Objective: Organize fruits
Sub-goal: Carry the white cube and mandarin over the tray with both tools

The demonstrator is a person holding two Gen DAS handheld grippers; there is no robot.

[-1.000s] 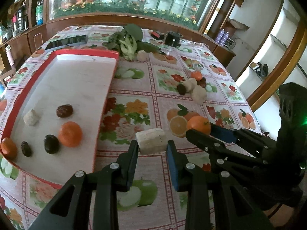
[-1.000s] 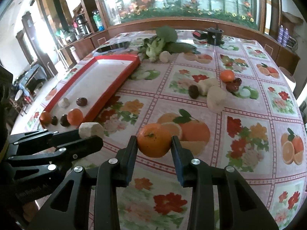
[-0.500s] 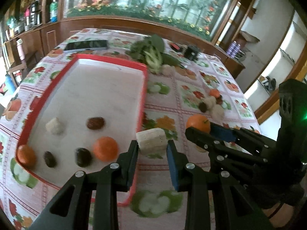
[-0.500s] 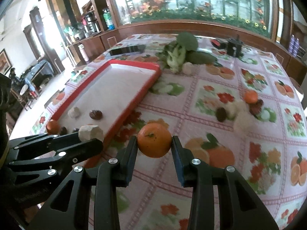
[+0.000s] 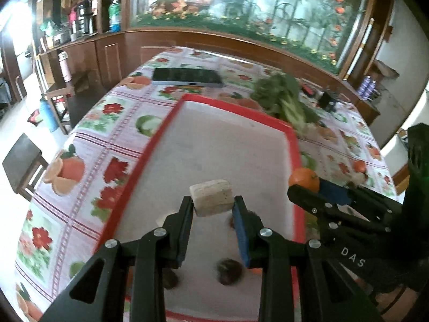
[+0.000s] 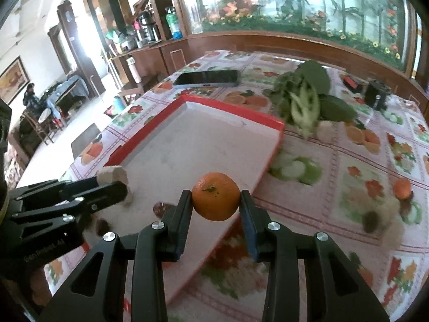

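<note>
Left gripper [image 5: 213,209] clamped on a pale beige chunky block of peeled fruit [image 5: 211,197], carried above the red-rimmed rectangular tray with a white floor [image 5: 161,139]. Right gripper [image 6: 215,204] clamped on a round orange tangerine [image 6: 216,200], hanging over the tray's right rim, partly over the flower-and-fruit print cloth on the desk [image 6: 356,177].

To do it well, judged: bring the tangerine fully inside the rim before lowering, lower both pieces close to the tray floor, pick bare spots, let go gently so the round one doesn't roll.

Tray contents, near end: dark brown round fruits [image 5: 229,268], one more partly hidden under the left gripper, blurred. Far end of tray bare.

Loose on the desk right of the tray: small orange fruit [image 6: 402,187], dark and pale pieces beside it, too blurred to name. Green leafy vegetable bunch [image 6: 305,94] and black phone [image 6: 207,77] beyond the tray.
</note>
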